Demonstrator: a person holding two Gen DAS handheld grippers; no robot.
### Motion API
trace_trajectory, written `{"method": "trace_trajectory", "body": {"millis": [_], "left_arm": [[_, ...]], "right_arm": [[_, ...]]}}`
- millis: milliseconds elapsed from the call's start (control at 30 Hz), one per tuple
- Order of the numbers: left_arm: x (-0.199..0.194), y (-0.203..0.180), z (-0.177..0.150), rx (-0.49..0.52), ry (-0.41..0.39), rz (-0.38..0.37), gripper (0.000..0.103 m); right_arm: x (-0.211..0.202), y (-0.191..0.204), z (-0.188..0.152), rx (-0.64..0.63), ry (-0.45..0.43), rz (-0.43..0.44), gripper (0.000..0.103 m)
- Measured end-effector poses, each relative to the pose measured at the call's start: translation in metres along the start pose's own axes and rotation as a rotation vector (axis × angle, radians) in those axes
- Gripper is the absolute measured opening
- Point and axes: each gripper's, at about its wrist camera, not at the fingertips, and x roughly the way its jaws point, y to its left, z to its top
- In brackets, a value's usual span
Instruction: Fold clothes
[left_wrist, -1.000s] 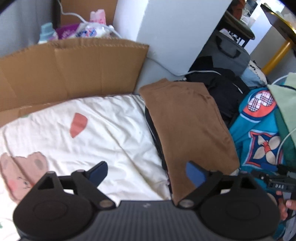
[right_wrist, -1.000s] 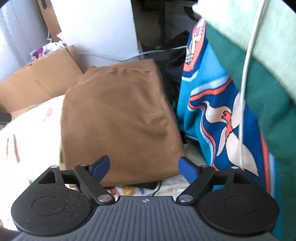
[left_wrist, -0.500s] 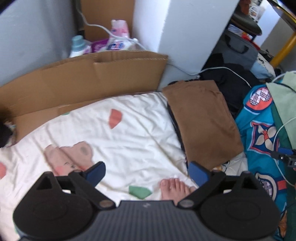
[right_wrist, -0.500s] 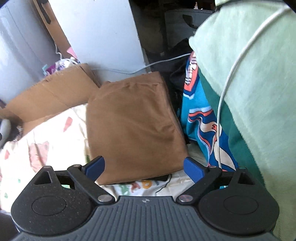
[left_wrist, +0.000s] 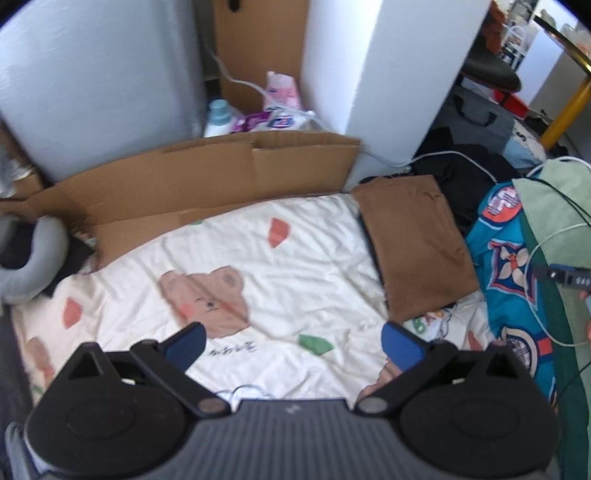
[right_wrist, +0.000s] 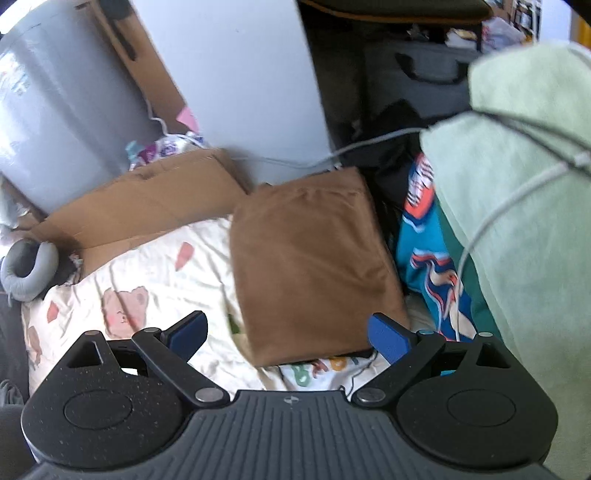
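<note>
Hovering with both sets of fingers (left_wrist: 291, 343) (right_wrist: 288, 334) spread and empty, I judged the folded brown garment (right_wrist: 314, 266) beside the bear quilt (left_wrist: 229, 280) soft, light, best pinched at its corners.

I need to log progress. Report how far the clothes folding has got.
Done: a brown garment lies folded at the edge of the bear-print blanket. In hand: nothing; the left gripper and right gripper are both open and empty. Left: the teal patterned garment lies unfolded beside it.

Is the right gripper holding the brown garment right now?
No. The right gripper is open with nothing between its fingers, and the folded brown garment lies flat on the bear-print sheet.
</note>
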Motion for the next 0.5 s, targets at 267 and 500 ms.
{"method": "trace_trajectory", "body": {"millis": [267, 500], "left_arm": [[-0.055, 0.047, -0.03, -0.078, -0.008, 0.125, 0.102], [-0.081, 0.08, -0.066, -0.161, -0.038, 0.173, 0.102]], "right_arm": [[-0.018, 0.046, 0.024, -0.027, 0.021, 0.021, 0.097], [-0.029, 0.086, 0.044, -0.041, 0.046, 0.015, 0.101]]}}
